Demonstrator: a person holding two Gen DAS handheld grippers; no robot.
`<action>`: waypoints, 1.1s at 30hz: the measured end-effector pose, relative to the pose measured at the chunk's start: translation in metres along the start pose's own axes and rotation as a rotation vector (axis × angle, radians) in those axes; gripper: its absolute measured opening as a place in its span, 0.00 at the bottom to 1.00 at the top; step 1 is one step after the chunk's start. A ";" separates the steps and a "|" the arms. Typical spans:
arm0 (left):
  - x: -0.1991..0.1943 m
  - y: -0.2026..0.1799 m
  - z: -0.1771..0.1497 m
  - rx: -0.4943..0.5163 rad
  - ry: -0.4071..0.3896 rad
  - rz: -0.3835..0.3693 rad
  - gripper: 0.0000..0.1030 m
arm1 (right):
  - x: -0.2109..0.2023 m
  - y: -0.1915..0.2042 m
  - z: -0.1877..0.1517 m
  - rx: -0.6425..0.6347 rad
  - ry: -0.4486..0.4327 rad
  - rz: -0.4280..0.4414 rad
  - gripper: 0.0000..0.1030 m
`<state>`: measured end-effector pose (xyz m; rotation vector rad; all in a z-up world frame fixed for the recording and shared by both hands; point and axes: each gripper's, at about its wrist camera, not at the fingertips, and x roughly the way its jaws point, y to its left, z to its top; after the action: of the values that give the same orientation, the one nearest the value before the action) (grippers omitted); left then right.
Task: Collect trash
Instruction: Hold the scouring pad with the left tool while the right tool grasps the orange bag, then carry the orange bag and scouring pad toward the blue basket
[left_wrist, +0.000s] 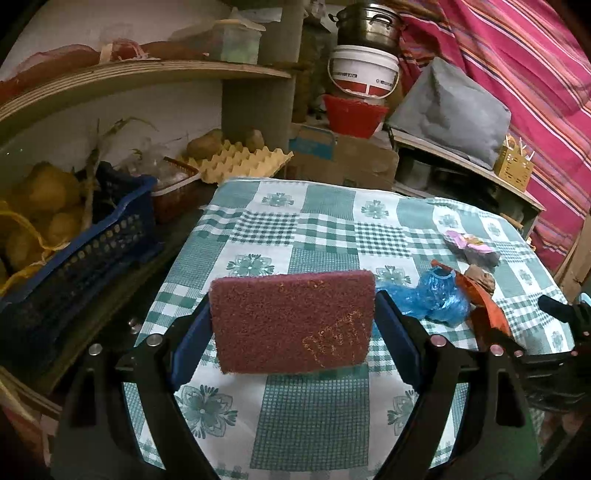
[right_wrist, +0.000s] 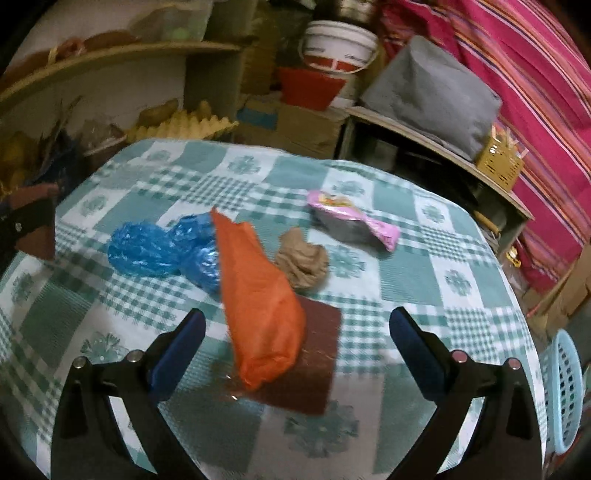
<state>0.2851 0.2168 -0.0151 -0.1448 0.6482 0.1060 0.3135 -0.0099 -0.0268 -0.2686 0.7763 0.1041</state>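
Between the left hand-held gripper (left_wrist: 291, 325) fingers sits a clamped scouring pad (left_wrist: 291, 319); the right hand-held gripper (right_wrist: 297, 345) gapes empty above an orange bag (right_wrist: 258, 302).

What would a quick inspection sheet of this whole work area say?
Surface: table under a green-and-white checked cloth.
Job's things: orange bag lying partly over a dark red pad; blue plastic, brown wad and pink wrapper spread behind it.
Clutter: egg tray, blue crate, white bucket, metal pot.
Grippers: left gripper shut on a dark red scouring pad; right gripper open around the orange bag.
Cables: nothing seen.
Surroundings: wooden shelf, striped pink cloth, light blue basket beside the table.
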 end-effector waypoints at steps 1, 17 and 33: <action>0.002 0.000 0.000 -0.003 0.004 0.001 0.80 | 0.002 0.003 0.001 -0.010 0.007 0.001 0.90; 0.016 -0.005 0.003 -0.013 0.030 0.003 0.80 | 0.033 -0.003 0.010 -0.012 0.095 0.156 0.25; 0.016 -0.029 0.000 0.034 0.022 -0.004 0.80 | 0.000 -0.066 0.012 0.072 0.010 0.195 0.19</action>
<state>0.3015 0.1890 -0.0220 -0.1142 0.6718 0.0895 0.3348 -0.0702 -0.0052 -0.1249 0.8136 0.2588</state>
